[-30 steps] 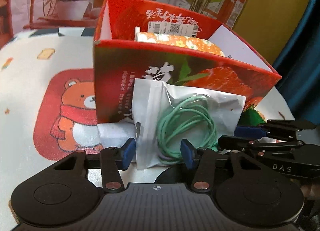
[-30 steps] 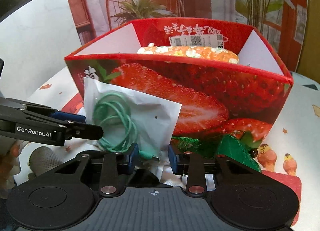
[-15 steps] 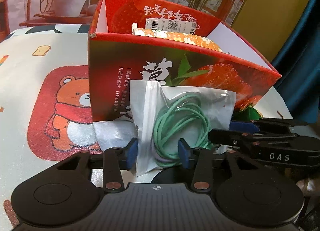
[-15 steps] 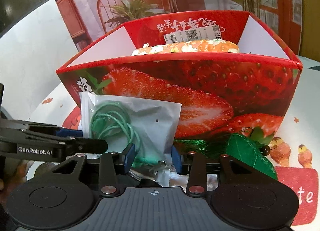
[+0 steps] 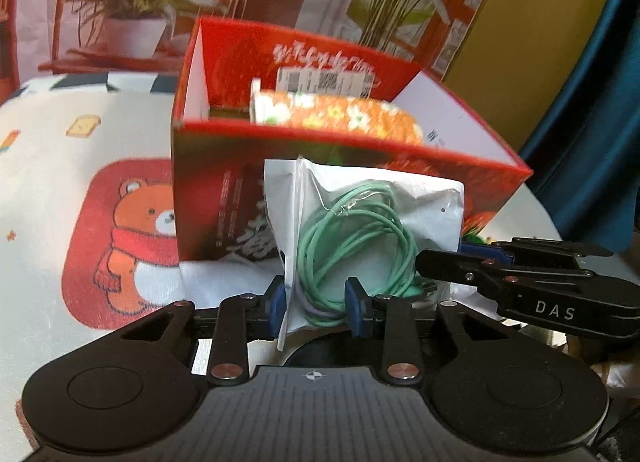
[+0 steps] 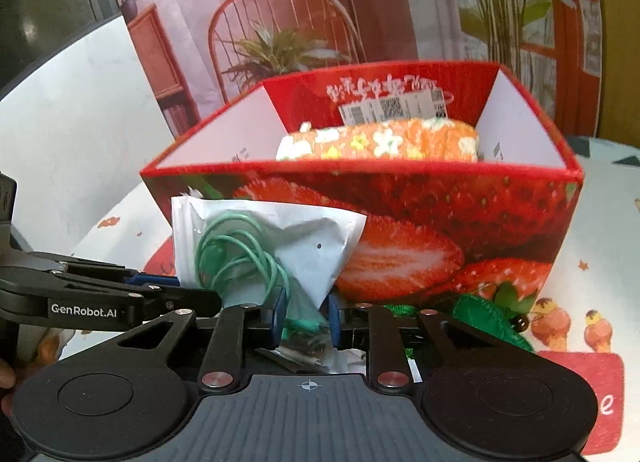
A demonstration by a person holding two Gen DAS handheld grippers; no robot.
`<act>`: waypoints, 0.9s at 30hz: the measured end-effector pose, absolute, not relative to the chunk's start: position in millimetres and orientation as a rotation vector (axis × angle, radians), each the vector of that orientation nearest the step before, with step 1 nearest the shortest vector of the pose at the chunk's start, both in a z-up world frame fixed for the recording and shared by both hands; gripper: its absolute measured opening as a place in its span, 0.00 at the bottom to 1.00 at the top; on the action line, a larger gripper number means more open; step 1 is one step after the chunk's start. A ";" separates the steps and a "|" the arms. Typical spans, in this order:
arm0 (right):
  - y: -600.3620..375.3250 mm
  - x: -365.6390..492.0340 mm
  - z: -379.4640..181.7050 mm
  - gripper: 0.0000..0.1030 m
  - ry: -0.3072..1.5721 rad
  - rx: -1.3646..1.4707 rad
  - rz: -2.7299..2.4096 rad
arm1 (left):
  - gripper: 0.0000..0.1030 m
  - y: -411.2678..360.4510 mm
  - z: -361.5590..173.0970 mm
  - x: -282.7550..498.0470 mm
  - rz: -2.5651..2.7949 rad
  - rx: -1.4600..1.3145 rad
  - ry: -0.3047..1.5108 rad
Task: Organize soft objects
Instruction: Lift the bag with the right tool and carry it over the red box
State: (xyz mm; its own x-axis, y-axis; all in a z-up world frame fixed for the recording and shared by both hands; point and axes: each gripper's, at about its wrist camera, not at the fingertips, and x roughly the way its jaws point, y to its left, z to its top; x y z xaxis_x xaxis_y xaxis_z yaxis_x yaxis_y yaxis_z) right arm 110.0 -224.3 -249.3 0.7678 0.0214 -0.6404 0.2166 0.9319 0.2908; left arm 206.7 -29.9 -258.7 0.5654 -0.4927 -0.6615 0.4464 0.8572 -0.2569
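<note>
Left gripper [image 5: 316,302] found closed partway on the pouch [image 5: 372,230], blue pads against the lower edge and the coil bulging between them. Right gripper [image 6: 306,316] likewise pinched on the same pouch [image 6: 272,250], at the lower corner toward 5 o'clock in the left wrist view. Both held, then — neither slack.

Progress judged partial. Noted already inside the strawberry box [image 6: 400,214]: one orange floral roll [image 6: 380,142], lying across the interior near the back wall, under the barcode label [image 6: 394,108]. Pouch not yet in; held upright in front of the near wall, top edge below the rim, at 12 o'clock from both wrist cameras. Touching the wall or just clear of it — could not tell. Also left outside: a green fabric item [image 6: 488,318] on the tablecloth [image 5: 52,190] at the foot of the box, at about 1 o'clock from the right gripper. Remaining, by estimate: lift of pouch over rim, release, then the green item.

Condition of pouch: white backing, clear front, creased and buckled near the top, one small dot visible on the face. Contents: a mint-green cord [image 5: 352,246] wound in loose loops, sagging toward the bottom. Limp and light by appearance; likely to fold if gripped at one corner only.
</note>
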 end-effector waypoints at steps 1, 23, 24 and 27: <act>-224.0 109.3 -246.2 0.20 0.683 0.357 -0.109 | 0.32 -29.9 -255.2 205.2 -0.554 -0.062 0.787; -222.5 94.3 -172.9 0.20 0.509 0.284 -0.095 | 0.32 -26.5 -184.3 183.0 -0.549 -0.081 0.588; -222.8 94.5 -169.4 0.20 0.503 0.280 -0.093 | 0.32 -26.5 -181.4 182.7 -0.550 -0.082 0.580; -224.4 96.3 -159.6 0.20 0.485 0.268 -0.090 | 0.32 -27.4 -172.7 182.6 -0.553 -0.083 0.560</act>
State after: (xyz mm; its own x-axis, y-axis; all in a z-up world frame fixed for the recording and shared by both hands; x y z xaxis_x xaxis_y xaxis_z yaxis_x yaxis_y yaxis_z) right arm 96.3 -224.4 -159.6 0.8814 -0.0215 -0.4719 0.1483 0.9611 0.2332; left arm 182.6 -27.4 -172.7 0.7064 -0.5187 -0.4816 0.4747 0.8519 -0.2213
